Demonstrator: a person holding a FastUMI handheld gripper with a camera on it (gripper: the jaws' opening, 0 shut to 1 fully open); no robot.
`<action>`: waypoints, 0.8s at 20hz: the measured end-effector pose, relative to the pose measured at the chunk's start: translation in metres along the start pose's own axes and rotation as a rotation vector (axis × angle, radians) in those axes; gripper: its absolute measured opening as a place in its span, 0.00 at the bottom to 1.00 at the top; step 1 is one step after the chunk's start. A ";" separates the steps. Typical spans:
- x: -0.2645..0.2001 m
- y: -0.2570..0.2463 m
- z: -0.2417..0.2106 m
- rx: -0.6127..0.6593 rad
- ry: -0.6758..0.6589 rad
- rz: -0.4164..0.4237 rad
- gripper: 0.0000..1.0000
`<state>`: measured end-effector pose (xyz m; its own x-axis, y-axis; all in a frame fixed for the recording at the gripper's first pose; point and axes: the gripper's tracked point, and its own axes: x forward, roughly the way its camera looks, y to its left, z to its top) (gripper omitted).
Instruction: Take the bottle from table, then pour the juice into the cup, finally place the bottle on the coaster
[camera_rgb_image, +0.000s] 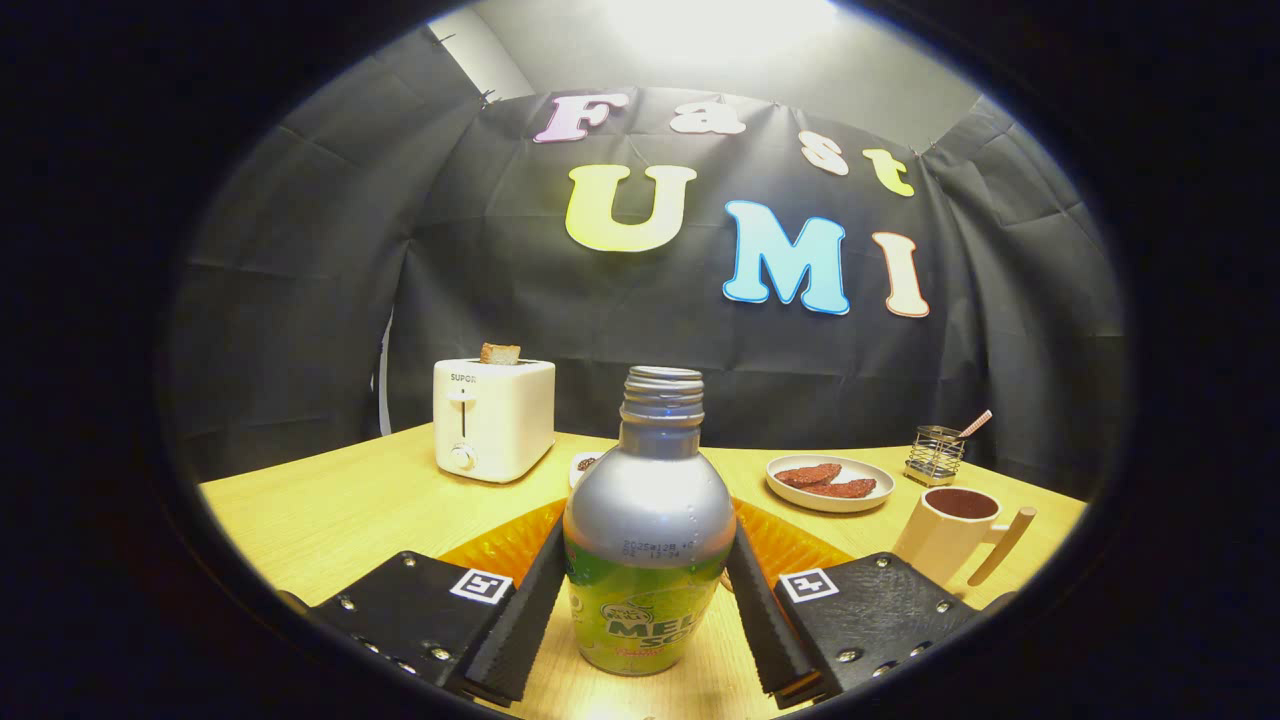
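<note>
Gripper view, jaws level, clamped on upright bottle (647, 560), coaster (510, 545) behind

We see a light wooden table (340, 510) across the lower part of the frame. On it, at left of centre, stands a white toaster (492, 418). An orange coaster (510, 545) lies at lower centre. At right sit a plate (829, 485), a wire basket (935, 455) and a cup (952, 535).

The bottle (648, 540) stands at lower centre, between the gripper (645, 600) fingers, which sit against its sides.
</note>
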<state>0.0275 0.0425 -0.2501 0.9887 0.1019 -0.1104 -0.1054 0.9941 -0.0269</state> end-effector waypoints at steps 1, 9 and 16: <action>-0.002 -0.001 0.002 -0.004 -0.004 -0.006 0.80; -0.015 -0.045 0.044 0.090 -0.053 -0.109 0.79; -0.005 -0.088 0.055 0.370 -0.069 -0.128 0.79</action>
<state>0.0379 -0.0438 -0.1922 0.9975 -0.0337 -0.0620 0.0521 0.9443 0.3250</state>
